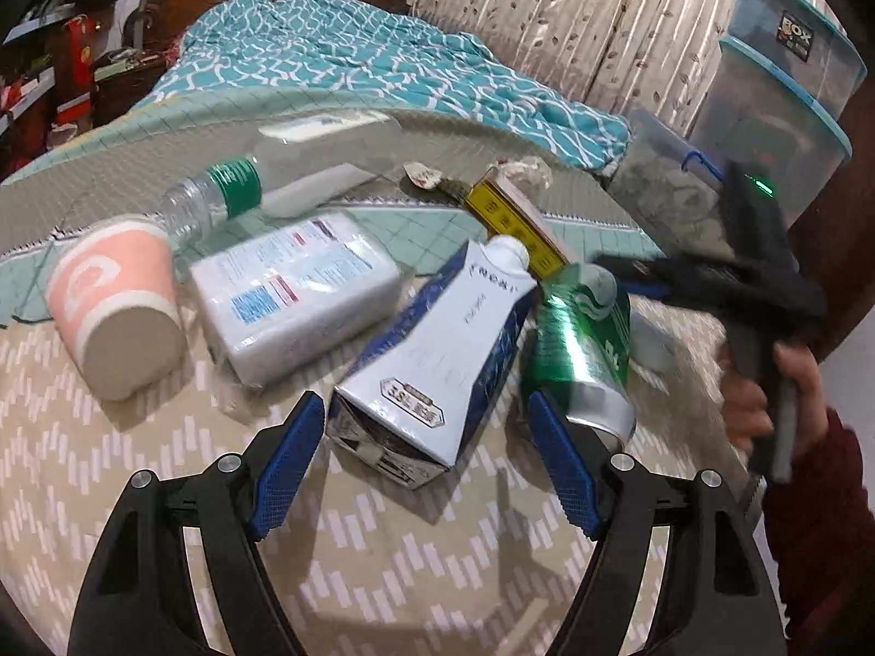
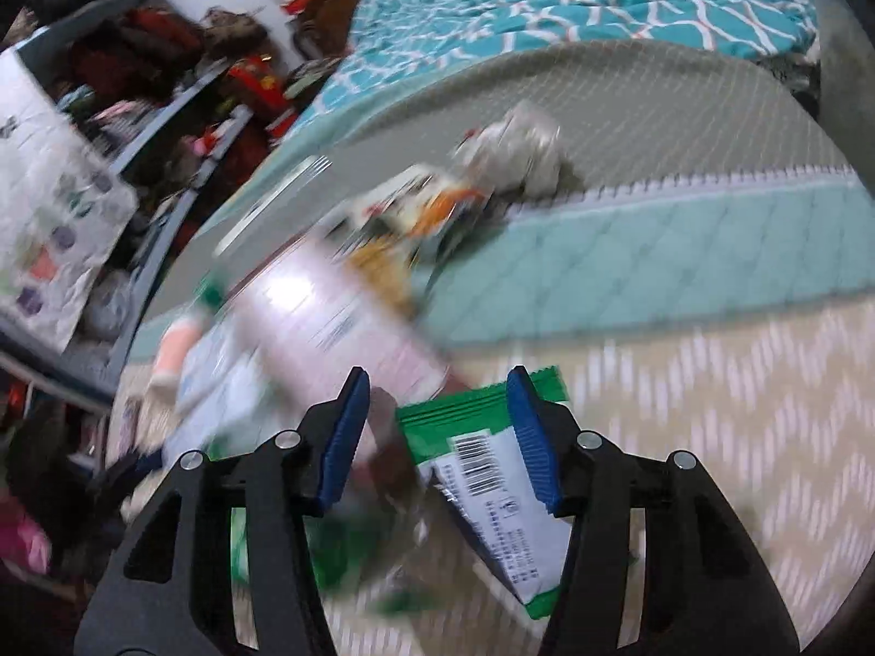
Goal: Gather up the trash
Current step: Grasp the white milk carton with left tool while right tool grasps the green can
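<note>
Trash is strewn on the bedspread [image 1: 164,519]. The milk carton [image 1: 437,361] is straddled, ungripped, by the open left gripper [image 1: 424,470]; the green can [image 1: 579,361] alongside could be knocked away. The green wrapper [image 2: 481,470] lies between the half-open right gripper [image 2: 437,437] pads, unpinched, and may slip.

black grippers [image 1: 421,437], blue pads [image 1: 287,456], maroon sleeve [image 1: 815,519]

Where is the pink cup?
In the left wrist view, the pink cup lies on its side at the far left of the bed, beside the white bottle and just below the clear bottle's green cap.
</note>
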The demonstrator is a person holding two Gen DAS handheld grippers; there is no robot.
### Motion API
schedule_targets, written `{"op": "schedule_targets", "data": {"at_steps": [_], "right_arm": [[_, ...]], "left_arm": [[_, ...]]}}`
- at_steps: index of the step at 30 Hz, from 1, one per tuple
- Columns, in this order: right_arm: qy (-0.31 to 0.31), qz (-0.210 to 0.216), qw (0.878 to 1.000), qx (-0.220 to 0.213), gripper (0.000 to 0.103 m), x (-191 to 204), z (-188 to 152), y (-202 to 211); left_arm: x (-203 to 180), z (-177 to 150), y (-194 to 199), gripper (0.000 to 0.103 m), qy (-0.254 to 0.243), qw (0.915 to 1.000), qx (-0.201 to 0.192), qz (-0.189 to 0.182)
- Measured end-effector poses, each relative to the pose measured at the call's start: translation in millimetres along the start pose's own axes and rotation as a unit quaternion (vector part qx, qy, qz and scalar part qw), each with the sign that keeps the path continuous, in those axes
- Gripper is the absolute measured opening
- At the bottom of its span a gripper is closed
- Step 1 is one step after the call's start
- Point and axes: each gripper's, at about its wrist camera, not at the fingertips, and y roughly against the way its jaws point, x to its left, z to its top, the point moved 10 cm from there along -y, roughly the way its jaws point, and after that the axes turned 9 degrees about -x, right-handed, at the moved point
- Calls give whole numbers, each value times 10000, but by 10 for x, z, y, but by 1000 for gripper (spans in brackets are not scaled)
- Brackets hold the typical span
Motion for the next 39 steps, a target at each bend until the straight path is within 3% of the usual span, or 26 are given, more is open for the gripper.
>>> {"op": "schedule_targets", "data": {"at_steps": [7,11,18,21,24,26,31,36,39], "right_arm": [[-262,-268,9970,-681,62,-219,-303,584],[-402,-247,9950,-876,65,-222,-327,666],[-376,-396,9931,-1040,66,-220,-305,734],[-499,-482,9915,-1103,67,-318,-307,783],[-490,-546,9917,-1060,67,-320,-338,779],[-359,-419,9934,-1005,67,-178,-355,757],[-432,427,9953,-759,67,349,-398,615],[-1073,718,9915,-188,67,499,-532,222],[-1688,971,9809,-12,67,525,-521,-21]], "left_arm": [[-5,3,-65,62,53,10000,13,-11],[4,11,-64,57,19,10000,-2,76],[141,-174,438,57,-134,9996,-128,193],[289,-429,677,59,-57,9994,-11,336],[453,-592,878,78,170,9981,29,588],[501,-553,986,78,240,9976,-95,641],[380,-200,1075,89,260,9965,-580,538],[156,-129,797,90,-299,9949,-513,817],[141,-207,613,88,-478,9939,-320,945]]}}
